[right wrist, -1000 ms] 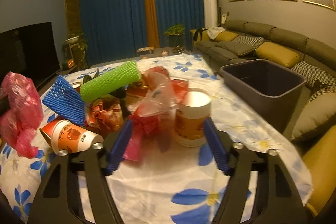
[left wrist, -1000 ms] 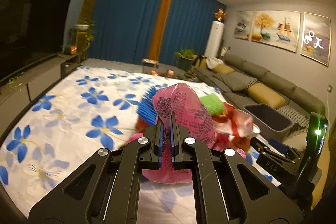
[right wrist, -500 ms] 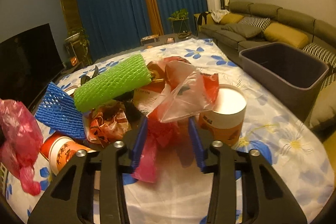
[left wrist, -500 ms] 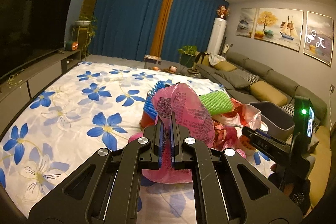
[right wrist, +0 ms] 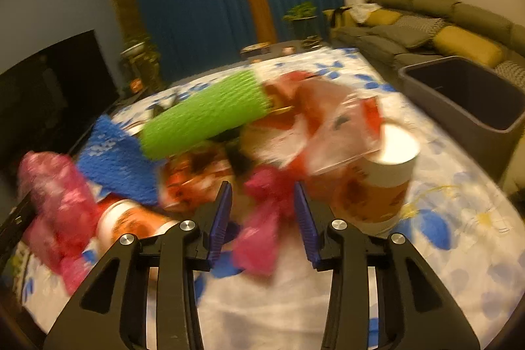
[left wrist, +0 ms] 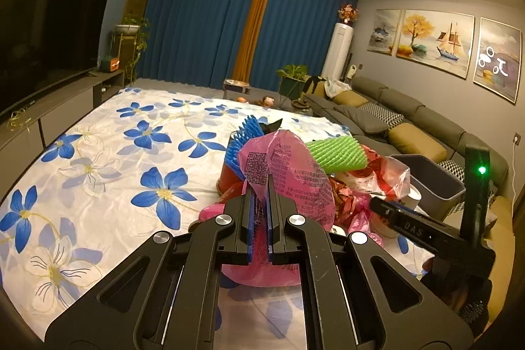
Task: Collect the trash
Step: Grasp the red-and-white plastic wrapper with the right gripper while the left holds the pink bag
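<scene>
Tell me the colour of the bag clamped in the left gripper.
Pink, with dark printed text and a QR code: the plastic bag in the left gripper, clearest in the left wrist view.

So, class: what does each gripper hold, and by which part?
The left gripper pinches the pink plastic bag by its crumpled middle. The right gripper is open around a pink scrap, holding nothing.

The whole right wrist view is motion-smeared, so the print on the paper cup at centre right is unreadable, and so is the orange wrapper in the middle. The grey bin gets chopped off by the right edge. In the left wrist view the pink bag blocks most of the pile behind it, and its small print is too tiny to read. The right gripper's tips are buried in the trash at lower right there.
</scene>
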### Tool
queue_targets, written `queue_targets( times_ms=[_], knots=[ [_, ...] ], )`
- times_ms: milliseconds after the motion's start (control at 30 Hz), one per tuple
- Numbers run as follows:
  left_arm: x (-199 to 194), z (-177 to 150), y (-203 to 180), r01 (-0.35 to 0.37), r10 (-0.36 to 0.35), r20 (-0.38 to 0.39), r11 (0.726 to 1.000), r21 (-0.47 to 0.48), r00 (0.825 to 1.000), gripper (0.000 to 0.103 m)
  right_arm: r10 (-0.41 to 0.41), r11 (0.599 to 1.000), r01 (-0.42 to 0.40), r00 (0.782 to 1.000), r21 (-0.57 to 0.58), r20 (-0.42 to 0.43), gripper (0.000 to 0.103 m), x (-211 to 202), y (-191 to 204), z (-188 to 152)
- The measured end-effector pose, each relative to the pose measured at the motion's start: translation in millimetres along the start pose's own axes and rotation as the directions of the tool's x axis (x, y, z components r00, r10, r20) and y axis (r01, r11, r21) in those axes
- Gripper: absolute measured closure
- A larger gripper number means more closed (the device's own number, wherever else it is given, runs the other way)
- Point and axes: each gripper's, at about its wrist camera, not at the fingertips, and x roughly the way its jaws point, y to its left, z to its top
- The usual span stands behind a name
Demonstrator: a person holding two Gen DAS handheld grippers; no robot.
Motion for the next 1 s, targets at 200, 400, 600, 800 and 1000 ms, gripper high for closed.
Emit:
queue_targets(
  times_ms=[200, 400, 600, 800, 1000],
  knots=[
    [-3, 1, 5, -0.019, 0.019, 0.001, 1.000, -0.006, 1.000, 0.098, 0.073, 0.994, -0.073, 0.997, -0.081, -0.003, 0.060, 3, 30, 1],
    [-5, 4, 14, -0.041, 0.041, 0.007, 0.999, -0.016, 0.999, 0.098, 0.055, 0.986, -0.056, 0.998, -0.157, -0.012, 0.066, 17, 48, 2],
    [-6, 3, 17, -0.045, 0.045, 0.009, 0.999, -0.017, 0.999, 0.098, 0.039, 0.982, -0.036, 0.999, -0.184, 0.012, 0.094, 11, 46, 5],
    [-7, 4, 13, -0.034, 0.034, 0.014, 0.999, -0.009, 0.999, 0.098, 0.050, 0.978, -0.032, 0.995, -0.204, 0.081, 0.097, -20, 39, 8],
    [-9, 5, 7, -0.028, 0.028, 0.022, 1.000, -0.001, 0.999, 0.098, 0.056, 0.981, -0.031, 0.991, -0.193, 0.125, 0.097, -55, 31, 3]
  ],
)
